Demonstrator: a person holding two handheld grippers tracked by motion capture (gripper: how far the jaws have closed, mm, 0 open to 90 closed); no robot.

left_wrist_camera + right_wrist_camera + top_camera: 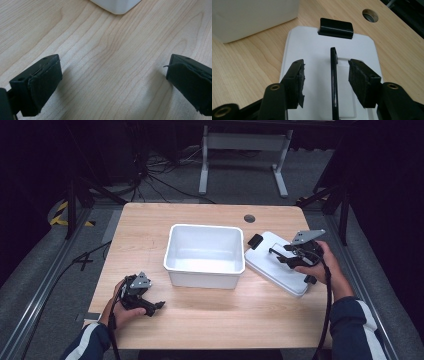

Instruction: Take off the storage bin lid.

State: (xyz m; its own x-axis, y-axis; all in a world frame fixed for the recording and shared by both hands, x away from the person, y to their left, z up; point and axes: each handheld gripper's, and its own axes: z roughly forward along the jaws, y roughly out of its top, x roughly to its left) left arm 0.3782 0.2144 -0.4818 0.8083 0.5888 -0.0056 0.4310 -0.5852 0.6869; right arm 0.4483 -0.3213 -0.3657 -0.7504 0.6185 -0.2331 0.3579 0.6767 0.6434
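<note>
Nearest you, your left hand [120, 307] rests on the light wooden table [210, 315] by its near left corner, holding the left gripper [156, 307] low over the board. In the left gripper view its jaws stand wide apart with bare wood grain between them and nothing in their grasp [113, 82]. Ahead of those jaws there is an open stretch of tabletop up to the rounded bottom corner of the white rectangular plastic tub [116, 6].

That tub [204, 255] sits open-topped in the middle of the table, looking empty from the high view, with clear board along its near side and on its left as far as the table's left edge.

To the tub's right lies the flat white plastic lid [277, 265], angled, its near right corner close to the table's right edge. A black clip [255, 241] sits on its far end, and a thin black handle [333, 82] stands up along its middle. Your right hand [320, 265] holds the right gripper [278, 256] over the lid. In the right gripper view its jaws straddle that upright handle, parted, with a gap on each side so neither pad touches it [325, 80].

Beyond the lid, a round cable hole [249, 218] sits near the table's far edge, and a white metal frame [245, 155] stands on the grey floor past it.
</note>
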